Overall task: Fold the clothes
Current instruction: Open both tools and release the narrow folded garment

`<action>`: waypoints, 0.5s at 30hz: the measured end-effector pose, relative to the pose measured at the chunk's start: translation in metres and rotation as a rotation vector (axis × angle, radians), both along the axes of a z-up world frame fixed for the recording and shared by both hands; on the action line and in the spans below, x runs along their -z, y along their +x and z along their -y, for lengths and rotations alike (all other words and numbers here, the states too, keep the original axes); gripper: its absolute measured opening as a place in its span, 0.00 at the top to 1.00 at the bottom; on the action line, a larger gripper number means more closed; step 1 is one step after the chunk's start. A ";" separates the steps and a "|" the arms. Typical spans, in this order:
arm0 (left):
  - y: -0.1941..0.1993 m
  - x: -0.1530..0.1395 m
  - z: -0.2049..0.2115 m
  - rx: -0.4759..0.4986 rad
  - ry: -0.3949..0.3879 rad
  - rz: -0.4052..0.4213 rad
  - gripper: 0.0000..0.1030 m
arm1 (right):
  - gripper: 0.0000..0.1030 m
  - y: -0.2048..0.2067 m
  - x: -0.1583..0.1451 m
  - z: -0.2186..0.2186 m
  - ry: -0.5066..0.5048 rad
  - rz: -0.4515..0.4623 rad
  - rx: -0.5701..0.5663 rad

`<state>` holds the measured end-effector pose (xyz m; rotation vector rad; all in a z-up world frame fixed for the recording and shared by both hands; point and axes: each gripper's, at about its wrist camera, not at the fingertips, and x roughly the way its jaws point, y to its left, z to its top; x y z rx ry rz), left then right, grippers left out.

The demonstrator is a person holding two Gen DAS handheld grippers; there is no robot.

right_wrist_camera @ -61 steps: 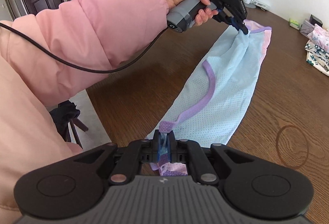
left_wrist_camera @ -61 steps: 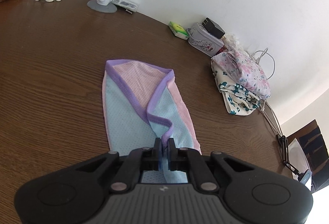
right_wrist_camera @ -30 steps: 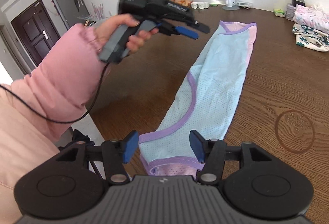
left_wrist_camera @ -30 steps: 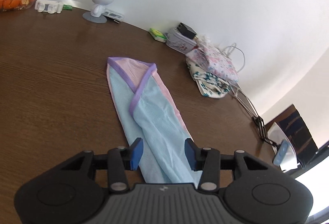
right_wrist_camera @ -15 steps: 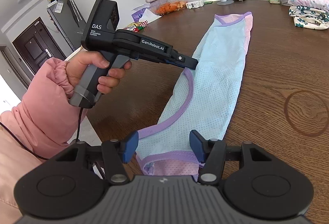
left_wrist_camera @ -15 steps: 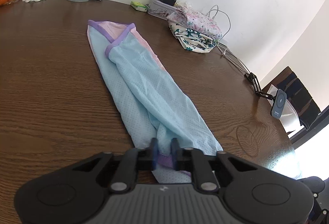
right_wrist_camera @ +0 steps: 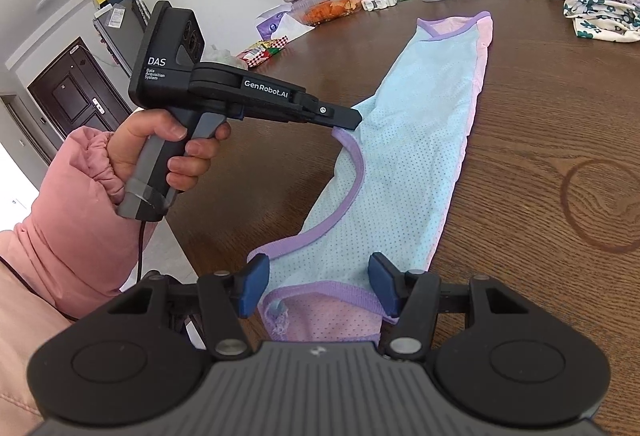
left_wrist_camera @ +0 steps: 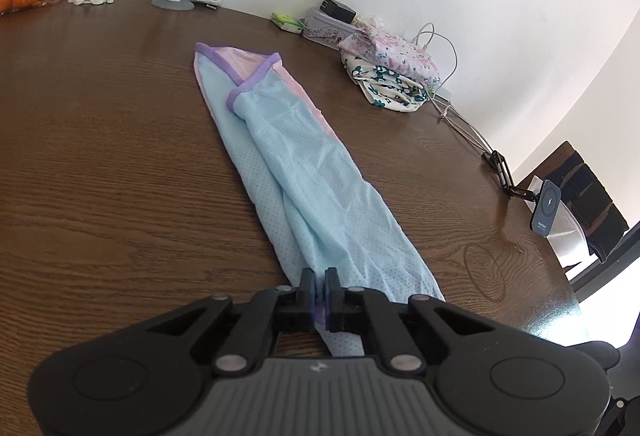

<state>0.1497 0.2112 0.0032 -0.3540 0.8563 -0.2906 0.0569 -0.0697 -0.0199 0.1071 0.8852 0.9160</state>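
The left hand-held gripper (left_wrist_camera: 319,286) was pinched tight on the purple edge of the blue garment (left_wrist_camera: 312,180), low in the middle of the left wrist picture. The right hand-held gripper (right_wrist_camera: 318,286) had its blue pads wide apart, one on each side of the near purple hem, not pressing it. To do this step well, the right one should probably close on that hem, and then both should lift together so the cloth stays flat and does not bunch. The garment lay on the brown worktop (left_wrist_camera: 100,164), folded long and thin. In the left wrist picture its long line ran from the bottom middle up toward the upper left, with the pink and purple end far away. A pile of flowery clothes (left_wrist_camera: 390,80) sat well apart at the upper right.
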 end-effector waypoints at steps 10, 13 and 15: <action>-0.005 0.003 0.003 -0.032 -0.010 -0.008 0.66 | 0.44 0.003 0.005 -0.001 0.001 -0.023 0.006; -0.003 0.004 0.003 -0.027 -0.021 0.005 0.63 | 0.43 0.001 0.005 -0.001 0.006 -0.024 0.008; -0.002 0.004 0.005 -0.010 -0.032 0.012 0.87 | 0.43 0.001 0.006 0.000 0.011 -0.028 0.011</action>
